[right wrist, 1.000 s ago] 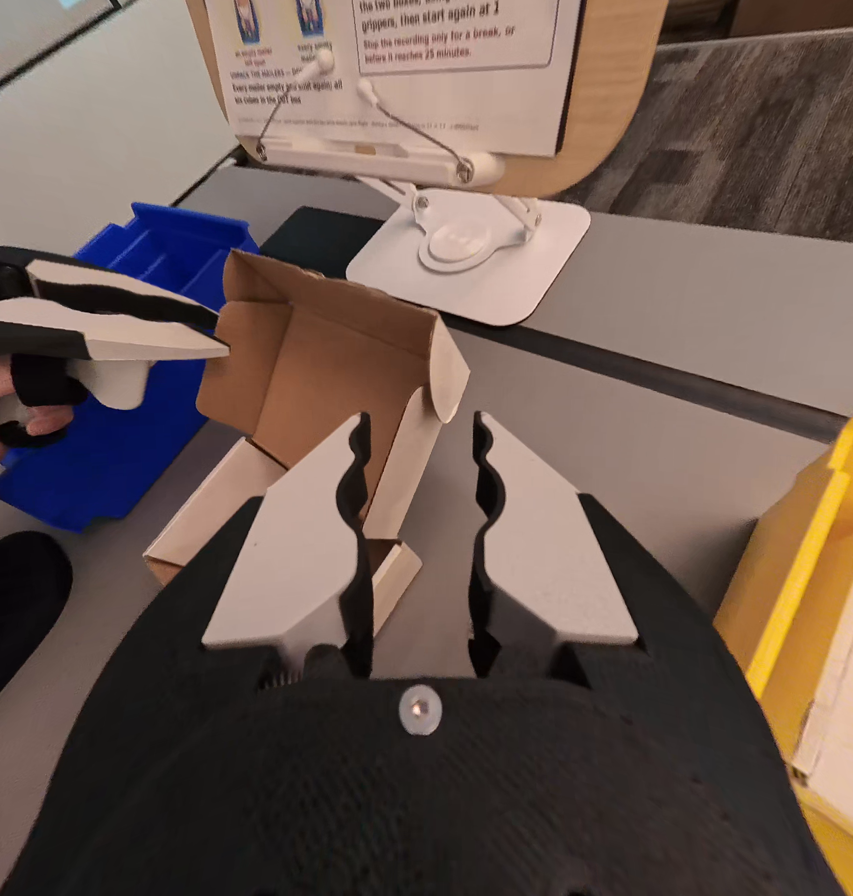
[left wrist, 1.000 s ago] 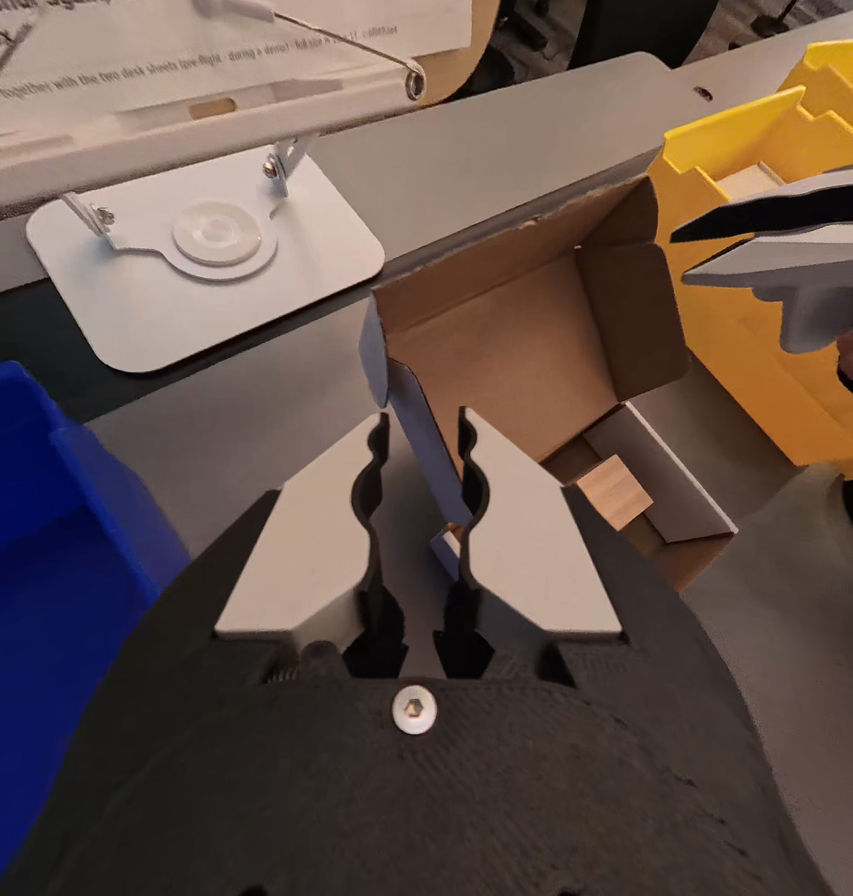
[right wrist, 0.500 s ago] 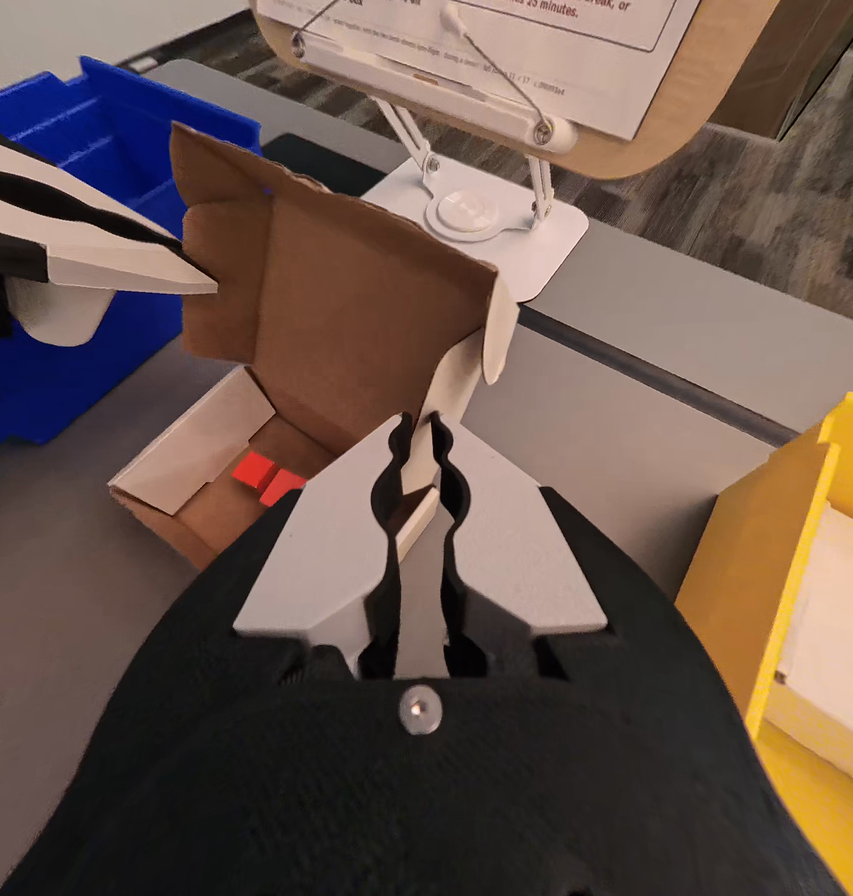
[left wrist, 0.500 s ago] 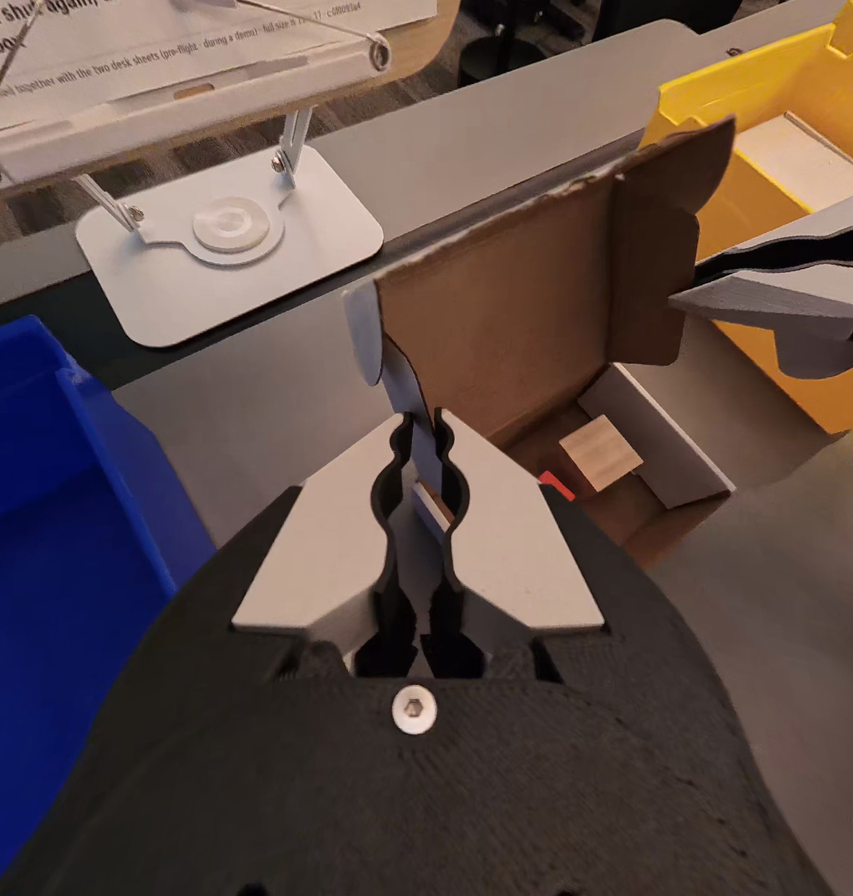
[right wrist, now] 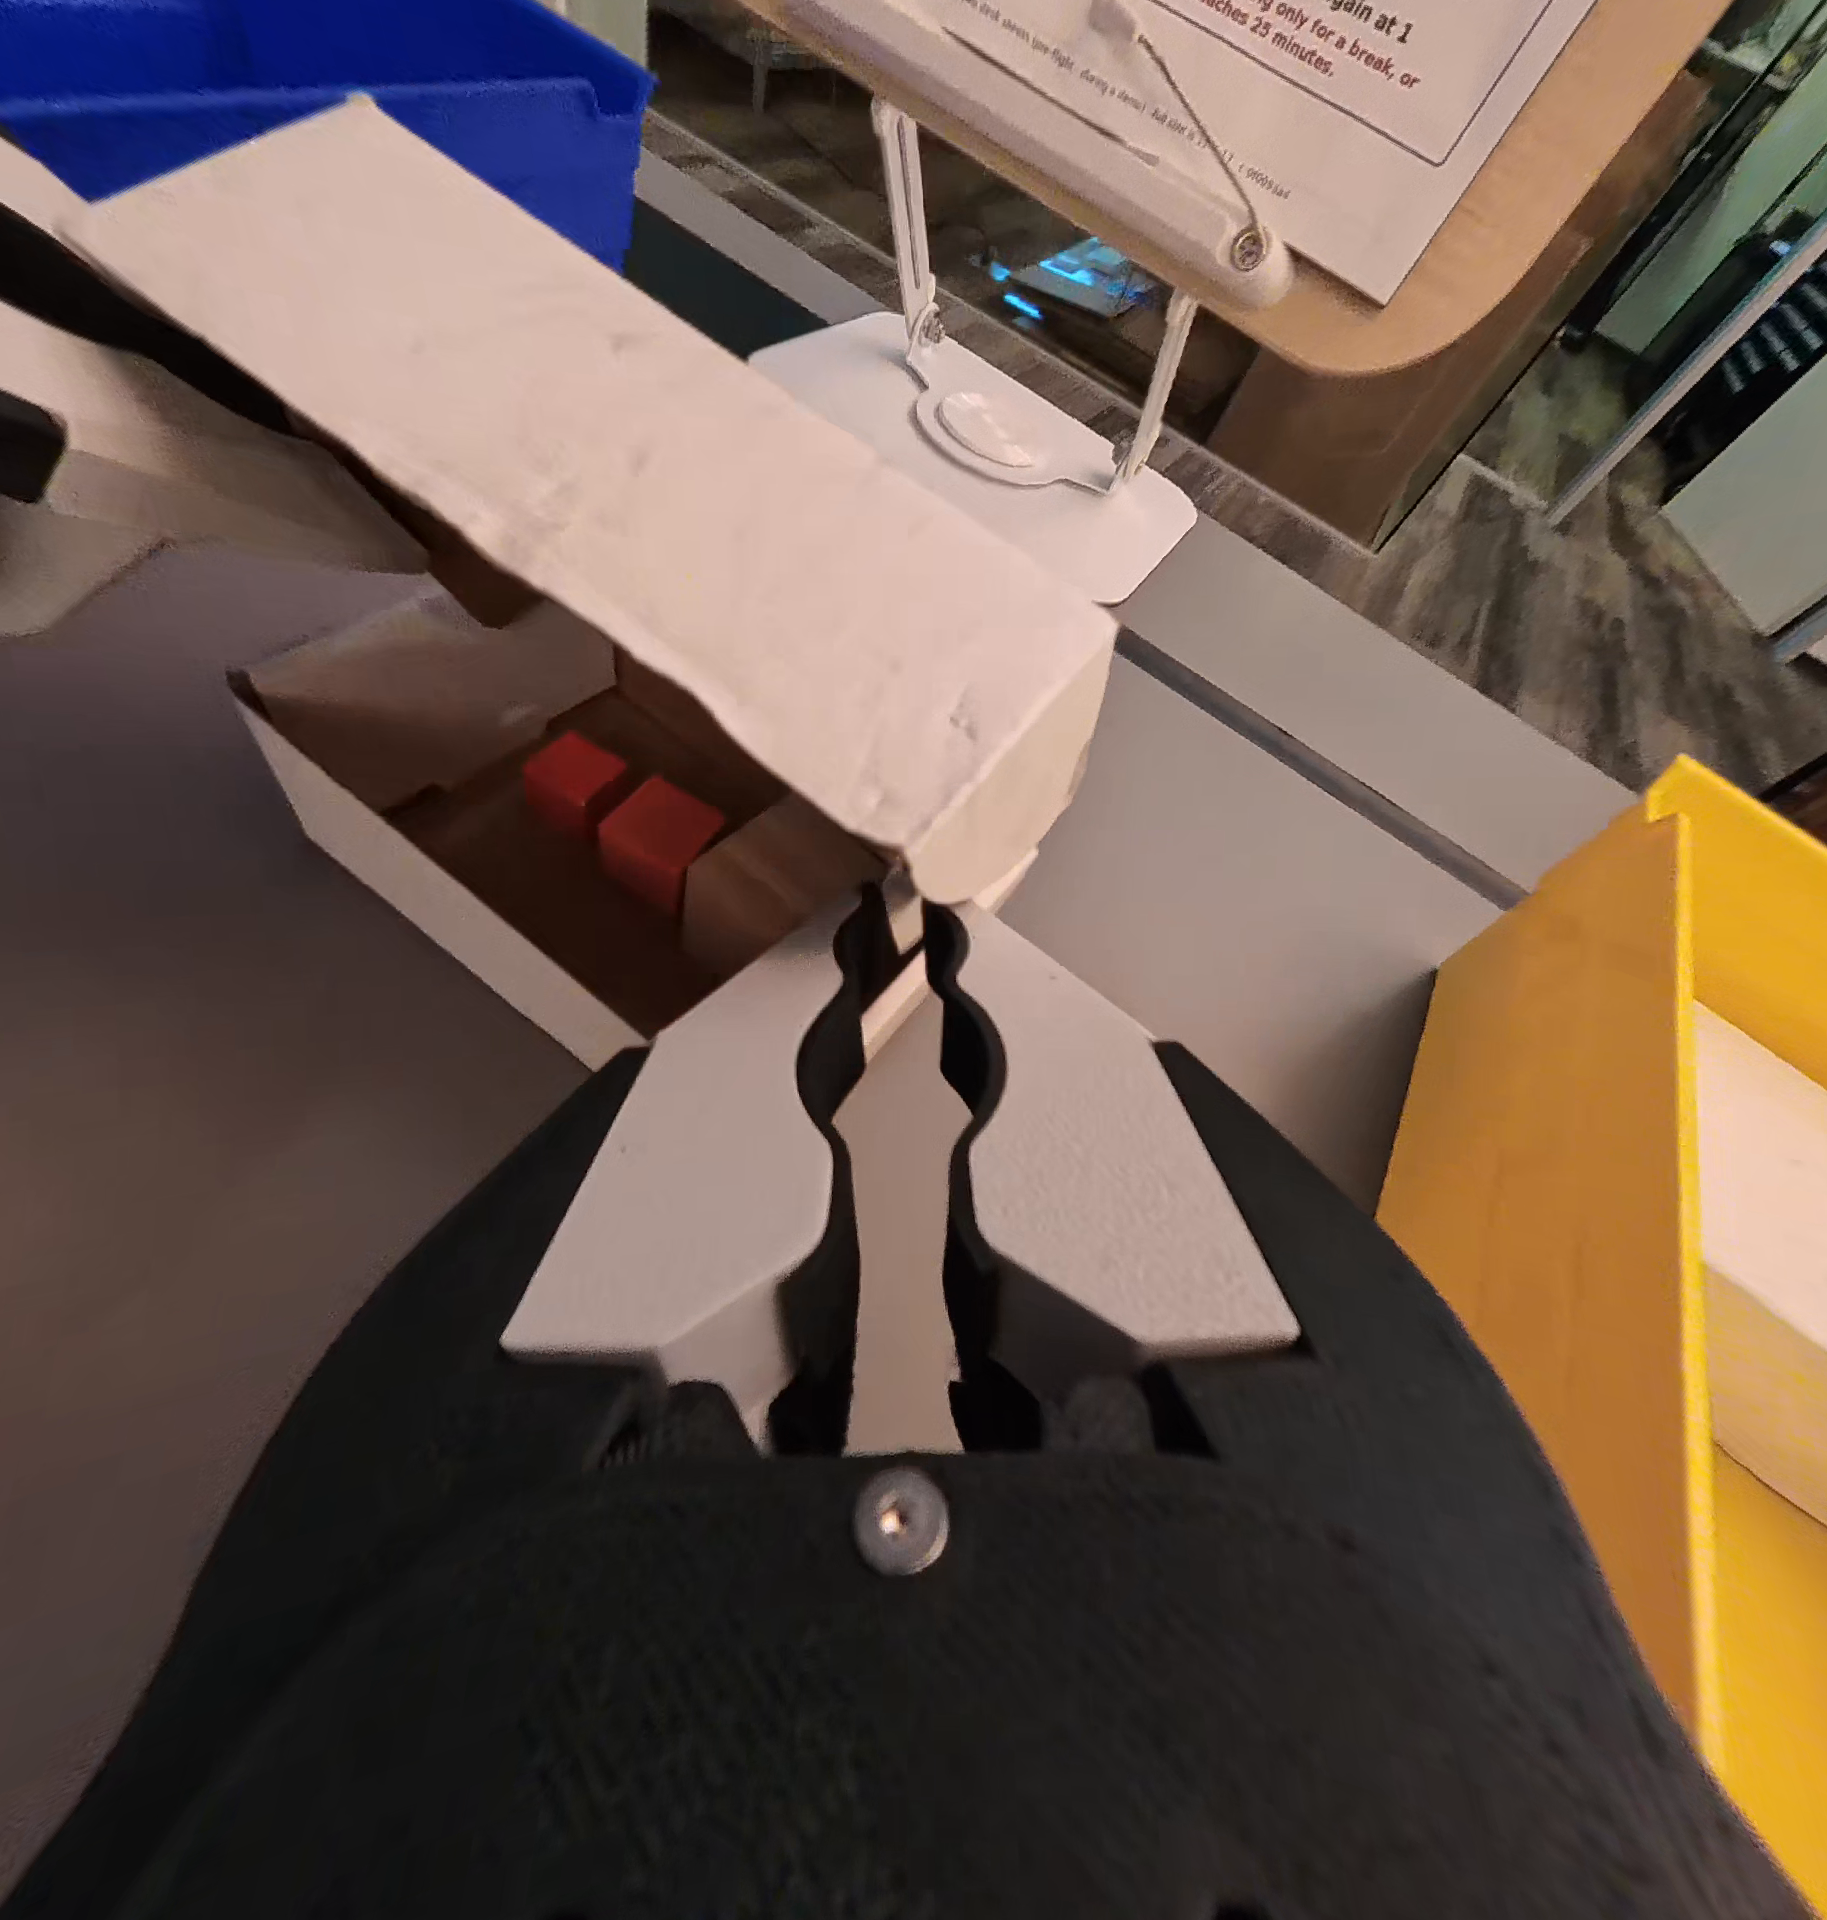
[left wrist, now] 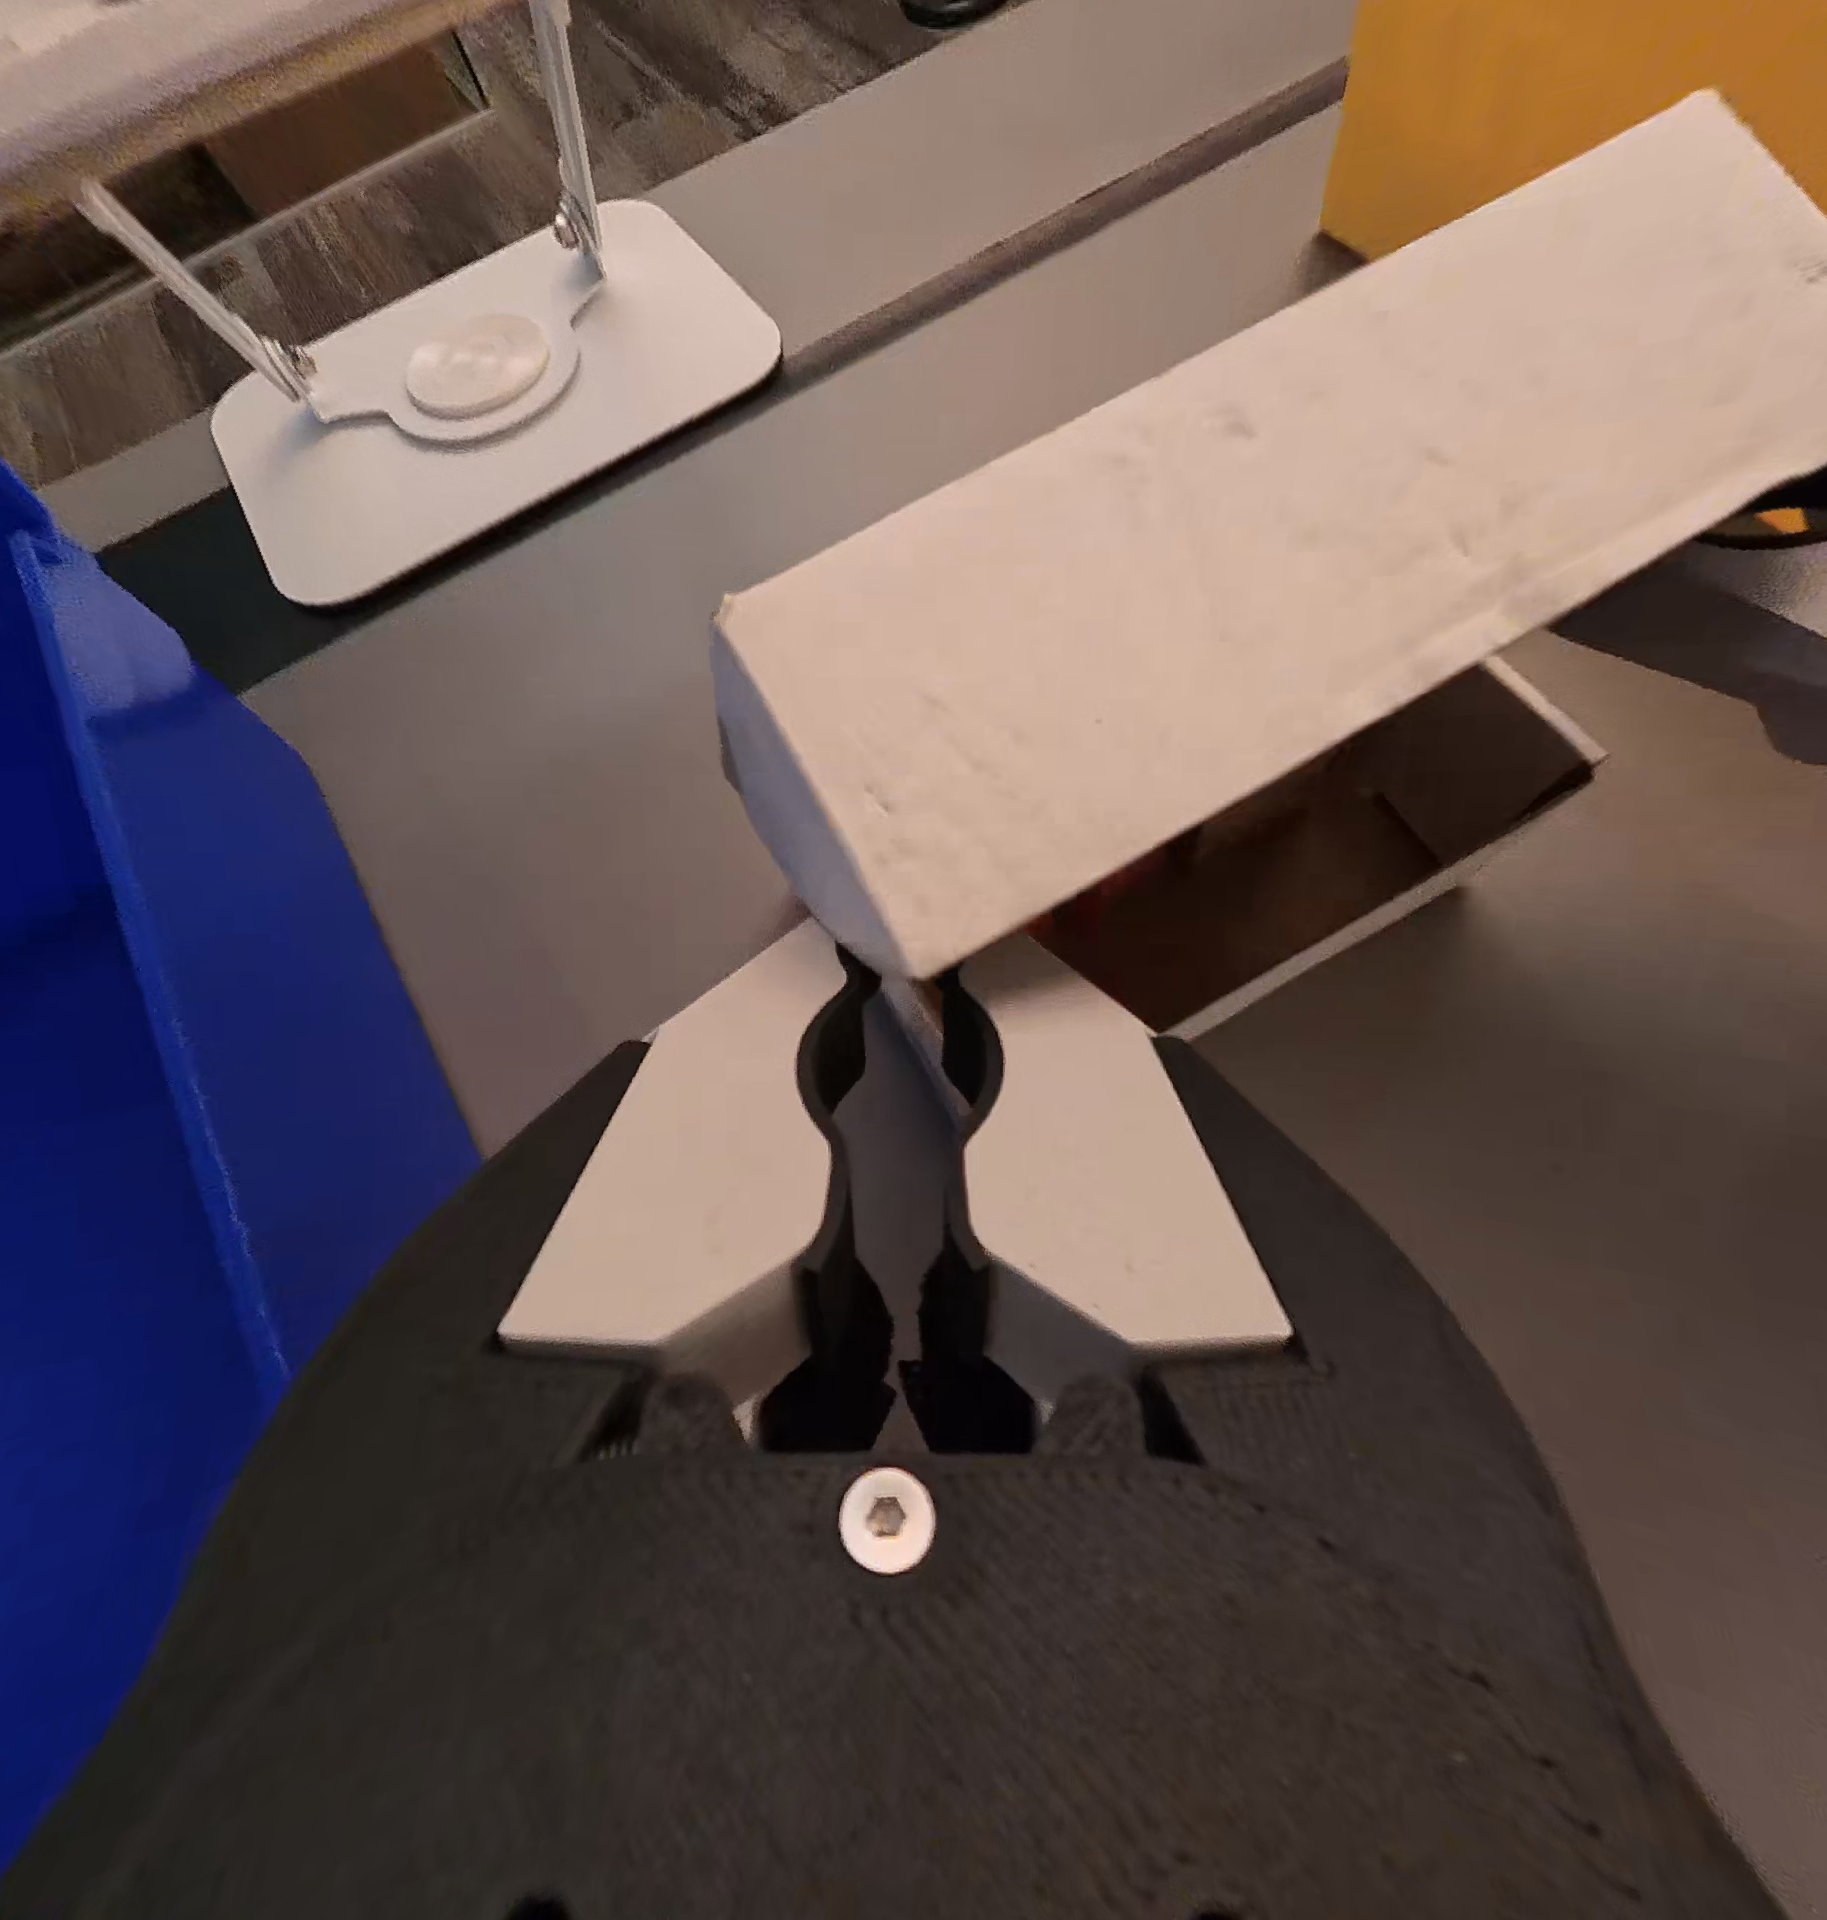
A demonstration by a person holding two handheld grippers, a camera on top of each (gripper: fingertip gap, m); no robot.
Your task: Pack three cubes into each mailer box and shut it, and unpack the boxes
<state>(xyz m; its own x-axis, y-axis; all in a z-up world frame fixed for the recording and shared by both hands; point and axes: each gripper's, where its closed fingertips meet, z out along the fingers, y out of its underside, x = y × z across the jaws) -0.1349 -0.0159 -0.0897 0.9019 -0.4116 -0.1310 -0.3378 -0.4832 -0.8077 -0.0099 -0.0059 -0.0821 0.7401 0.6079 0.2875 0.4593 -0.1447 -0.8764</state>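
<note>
A white mailer box [right wrist: 421, 883] sits on the grey table, its lid [right wrist: 576, 416] tilted low over the base. Inside I see two red cubes [right wrist: 571, 774] [right wrist: 660, 842] and a wooden cube [right wrist: 753, 883]. My right gripper [right wrist: 898, 914] is shut on the lid's right side flap. My left gripper [left wrist: 893, 977] is shut on the lid's left side flap; the lid [left wrist: 1252, 540] hides most of the base [left wrist: 1408, 894]. The left gripper also shows at the far left of the right wrist view [right wrist: 15, 416].
A blue bin [left wrist: 109, 935] stands left of the box and a yellow bin [right wrist: 1615, 1039] right of it, holding a white box [right wrist: 1782, 1247]. A white stand base [left wrist: 493, 384] with an instruction sheet stands behind, near the table's back edge. The gap from one gripper's tips to the other's is roughly 12 cm. From the right gripper's tips to the wooden cube [right wrist: 753, 883] is close to 6 cm.
Both grippers closed on the lid's side flaps. The lid swung from upright down towards me and now hangs low over the box base.
</note>
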